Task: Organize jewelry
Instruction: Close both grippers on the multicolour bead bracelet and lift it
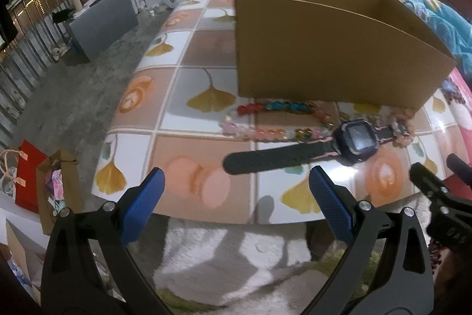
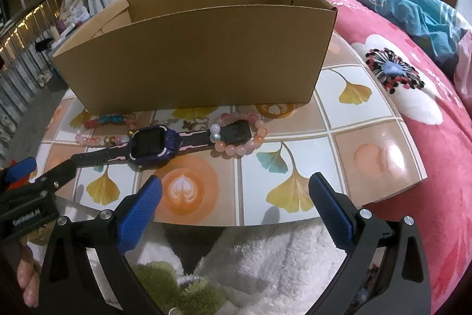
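Left hand-held gripper [image 1: 236, 197] was wide open, holding nothing | right hand-held gripper [image 2: 236, 197] was wide open too | purple watch [image 2: 152, 145] lay flat on the desk [image 2: 368, 152] just past them | pink bead bracelet [image 2: 242, 135] lay around its strap end | colorful bead bracelet [image 1: 280, 120] lay behind | brown box [image 2: 191, 55] stood farthest.
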A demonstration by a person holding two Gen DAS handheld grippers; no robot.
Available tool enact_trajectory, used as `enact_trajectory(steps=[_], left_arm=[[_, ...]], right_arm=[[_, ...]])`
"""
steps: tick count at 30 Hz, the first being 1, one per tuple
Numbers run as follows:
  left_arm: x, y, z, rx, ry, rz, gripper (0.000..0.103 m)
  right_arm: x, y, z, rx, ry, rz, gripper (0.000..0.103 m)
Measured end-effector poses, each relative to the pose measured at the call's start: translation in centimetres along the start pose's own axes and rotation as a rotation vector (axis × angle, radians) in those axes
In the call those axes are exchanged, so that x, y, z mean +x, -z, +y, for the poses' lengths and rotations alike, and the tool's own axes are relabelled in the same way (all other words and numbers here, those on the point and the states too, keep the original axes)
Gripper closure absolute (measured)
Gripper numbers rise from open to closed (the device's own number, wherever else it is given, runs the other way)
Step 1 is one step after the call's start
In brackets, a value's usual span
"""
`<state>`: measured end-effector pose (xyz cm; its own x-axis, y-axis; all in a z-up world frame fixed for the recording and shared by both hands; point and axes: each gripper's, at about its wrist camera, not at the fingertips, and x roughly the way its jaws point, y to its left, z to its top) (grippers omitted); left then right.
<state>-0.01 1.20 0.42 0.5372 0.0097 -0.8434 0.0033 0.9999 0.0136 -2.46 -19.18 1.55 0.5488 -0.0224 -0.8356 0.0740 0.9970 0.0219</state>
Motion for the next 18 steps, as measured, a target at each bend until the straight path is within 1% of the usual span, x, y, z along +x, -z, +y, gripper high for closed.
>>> enact_trajectory(steps=[3, 6, 7, 10, 11, 12, 16, 18], left_arm=[[0.3, -0.2, 1.1, 0.012, 0.019, -0.002, 0.008], [0.4, -0.3, 2.0, 0.019, 0.076, -0.013, 0.008], [0.4, -0.3, 2.4, 0.016, 0.107, -0.028, 0.008], [0.1, -0.3, 3.5, 0.01, 0.245, -0.096, 0.008], [0.0, -0.4, 4.1, -0.009, 0.29, -0.114, 0.008], [0.0, -0.6, 4.4, -0.023, 0.308, -0.117, 0.008], [0.9, -1.7, 4.8, -0.041, 0.322, -0.095, 0.008], [1.0, -1.9, 5.0, -0.041, 0.318, -0.106, 0.008]], right_arm=[[0.0, -0.2, -0.1, -0.008, -0.034, -0.023, 0.006], [0.1, -0.5, 0.1, -0.021, -0.082, -0.048, 0.006], [0.1, -0.7, 0.2, -0.026, -0.098, -0.055, 0.006], [0.3, -1.2, 0.6, -0.044, -0.134, -0.07, 0.007], [0.3, -1.4, 0.9, -0.054, -0.15, -0.078, 0.008], [0.3, -1.6, 1.1, -0.061, -0.162, -0.086, 0.009], [0.3, -2.5, 1.9, -0.083, -0.237, -0.103, 0.016], [0.6, -3.2, 2.6, -0.095, -0.279, -0.091, 0.022]])
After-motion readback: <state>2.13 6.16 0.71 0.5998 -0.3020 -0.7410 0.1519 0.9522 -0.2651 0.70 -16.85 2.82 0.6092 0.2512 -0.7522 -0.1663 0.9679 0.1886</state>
